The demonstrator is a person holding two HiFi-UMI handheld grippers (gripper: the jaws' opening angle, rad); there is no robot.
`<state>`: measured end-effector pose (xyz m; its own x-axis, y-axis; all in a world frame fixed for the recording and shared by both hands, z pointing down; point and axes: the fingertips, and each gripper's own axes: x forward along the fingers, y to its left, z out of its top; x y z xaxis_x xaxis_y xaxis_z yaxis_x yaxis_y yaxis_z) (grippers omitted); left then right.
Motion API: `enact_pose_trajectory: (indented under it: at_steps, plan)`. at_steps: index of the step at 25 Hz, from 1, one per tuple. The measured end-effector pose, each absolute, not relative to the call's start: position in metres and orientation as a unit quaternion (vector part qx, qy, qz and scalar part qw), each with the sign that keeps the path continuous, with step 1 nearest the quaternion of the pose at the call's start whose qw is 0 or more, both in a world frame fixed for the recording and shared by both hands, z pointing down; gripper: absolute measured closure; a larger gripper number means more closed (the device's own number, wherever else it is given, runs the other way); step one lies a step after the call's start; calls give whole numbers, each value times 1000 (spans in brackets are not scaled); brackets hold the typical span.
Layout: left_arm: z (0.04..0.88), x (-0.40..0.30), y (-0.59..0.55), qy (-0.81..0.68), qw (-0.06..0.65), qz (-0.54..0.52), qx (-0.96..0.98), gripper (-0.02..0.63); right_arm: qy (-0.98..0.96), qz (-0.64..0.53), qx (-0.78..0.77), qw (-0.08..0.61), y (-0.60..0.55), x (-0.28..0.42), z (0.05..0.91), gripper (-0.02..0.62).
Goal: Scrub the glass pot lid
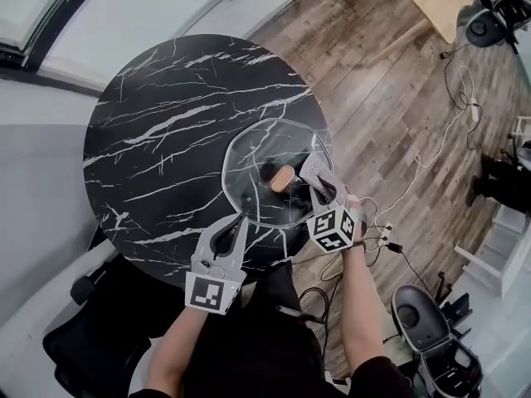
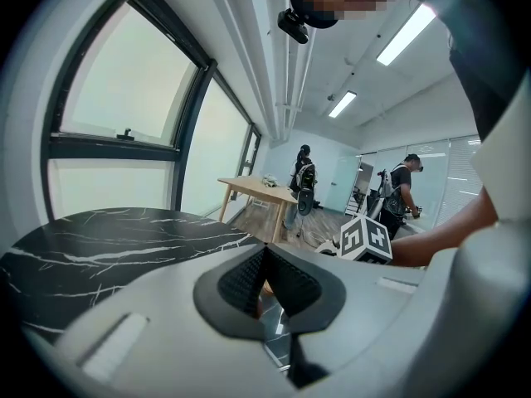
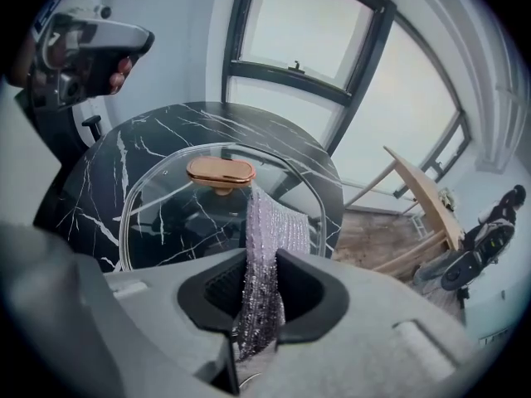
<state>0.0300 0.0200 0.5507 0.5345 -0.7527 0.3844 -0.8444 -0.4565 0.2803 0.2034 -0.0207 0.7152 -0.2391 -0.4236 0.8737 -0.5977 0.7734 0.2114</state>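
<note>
While the glass pot lid (image 1: 259, 152) sits on the desk (image 1: 149, 131) near its near right edge, the left tool (image 1: 238, 220) is closed on the lid's near rim. The right tool (image 3: 257, 293) is clamped on a silvery scrubbing cloth (image 3: 270, 226), which lies on the glass just beside the copper-coloured knob (image 3: 219, 172).

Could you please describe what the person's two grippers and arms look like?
The left gripper and right gripper are both light grey moulded shells with black ribbed pads. Each carries a cube of black-and-white square markers at its rear. The forearms are bare, and a dark sleeve shows on the right upper arm.
</note>
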Motion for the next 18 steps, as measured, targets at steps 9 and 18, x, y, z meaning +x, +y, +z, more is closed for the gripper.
enact_pose_trajectory:
  at_steps: [9,18]
  plan:
    - [539,6,31,-476,230,79,845,603,-773,94,351,521,9,183,711,515]
    - [523,-24,48,-469,217,64,854,603,-753,157,387,508,44,152,714,515]
